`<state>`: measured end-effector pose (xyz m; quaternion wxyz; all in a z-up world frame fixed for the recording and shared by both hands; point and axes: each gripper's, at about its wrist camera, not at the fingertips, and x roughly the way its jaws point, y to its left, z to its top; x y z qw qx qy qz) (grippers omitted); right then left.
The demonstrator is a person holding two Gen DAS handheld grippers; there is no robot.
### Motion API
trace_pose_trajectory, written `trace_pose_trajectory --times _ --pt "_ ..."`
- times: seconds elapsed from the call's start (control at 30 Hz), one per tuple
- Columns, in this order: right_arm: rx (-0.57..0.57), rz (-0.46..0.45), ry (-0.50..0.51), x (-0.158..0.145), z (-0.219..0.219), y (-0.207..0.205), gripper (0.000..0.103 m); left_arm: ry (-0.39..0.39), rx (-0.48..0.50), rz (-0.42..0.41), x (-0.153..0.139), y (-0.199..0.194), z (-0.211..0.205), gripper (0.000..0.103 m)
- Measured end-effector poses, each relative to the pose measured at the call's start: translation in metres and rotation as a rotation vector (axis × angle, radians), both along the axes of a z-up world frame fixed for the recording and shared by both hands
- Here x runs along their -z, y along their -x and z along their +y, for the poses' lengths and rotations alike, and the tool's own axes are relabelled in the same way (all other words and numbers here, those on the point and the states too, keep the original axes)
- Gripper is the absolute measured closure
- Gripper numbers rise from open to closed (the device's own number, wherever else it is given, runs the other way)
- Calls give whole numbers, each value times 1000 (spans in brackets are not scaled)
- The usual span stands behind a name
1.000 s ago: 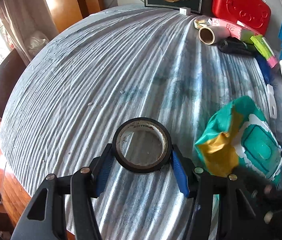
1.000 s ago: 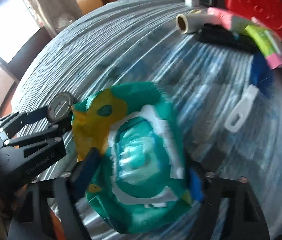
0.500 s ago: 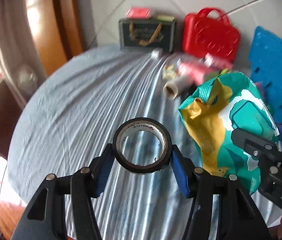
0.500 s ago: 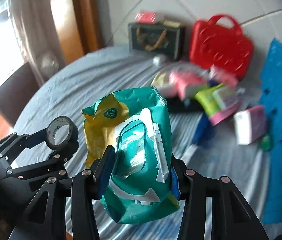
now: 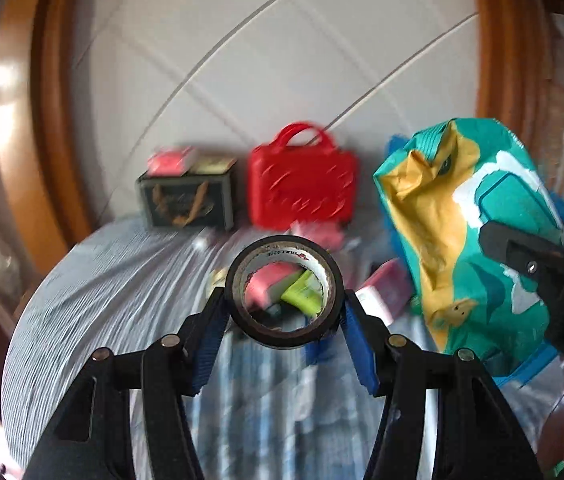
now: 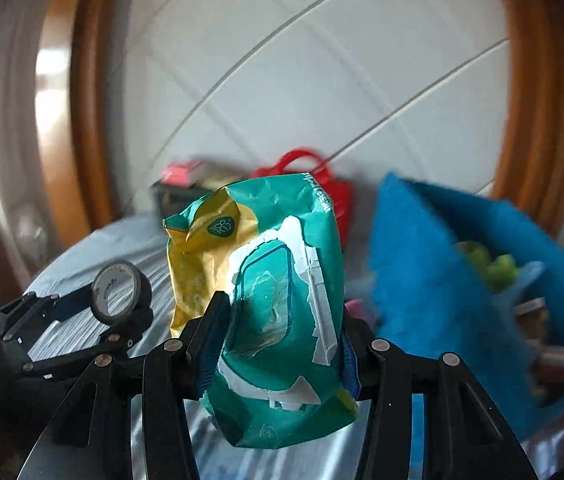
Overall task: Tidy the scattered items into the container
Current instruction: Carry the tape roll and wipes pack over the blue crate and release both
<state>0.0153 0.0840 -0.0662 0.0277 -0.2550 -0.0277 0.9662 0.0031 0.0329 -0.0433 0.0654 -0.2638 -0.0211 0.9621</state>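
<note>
The blue container [image 6: 422, 280] is standing at the right of the right wrist view, on the far right part of the bench [image 5: 94, 292], with green, pink and other blurred items lying inside it. The bench is wearing a pale striped cloth.

The left gripper [image 5: 284, 316] is holding a roll of black tape [image 5: 284, 292] upright between its blue pads, which are pressing on the roll's two outer sides; the jaws are standing partly apart, only as wide as the roll. The roll is hanging clear above the bench, and through its hole a pink and a lime-green item are showing, blurred.

The right gripper [image 6: 280, 340] is clamping a teal and yellow wet-wipes pack [image 6: 266, 280], its jaws drawn in tight against the pack's lower half, so that the soft pack is bulging above and below the pads. The pack is standing nearly upright, its flip lid facing the camera, and it too is off the bench. In the left wrist view the same pack is sitting just right of the tape roll.

At the far edge, against the white tiled wall, a red carry case [image 5: 302, 188] and a dark gift box [image 5: 186, 200] are standing side by side, with a pink packet lying on the box.
</note>
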Motion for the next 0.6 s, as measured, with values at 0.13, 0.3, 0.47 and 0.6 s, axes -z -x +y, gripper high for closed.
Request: trace_pose_trajectory --times 0.13,0.3,0.47,0.6 --pt "76 79 -24 -31 49 -26 55 6 69 46 -26 3 58 48" --pt "140 142 -38 -64 135 -45 55 17 130 72 -61 18 150 48" --pt "215 112 -75 -82 250 -50 55 5 212 -44 -87 51 270 48" --pt "249 -37 -105 -66 331 -28 55 71 301 -287 -69 95 364 48"
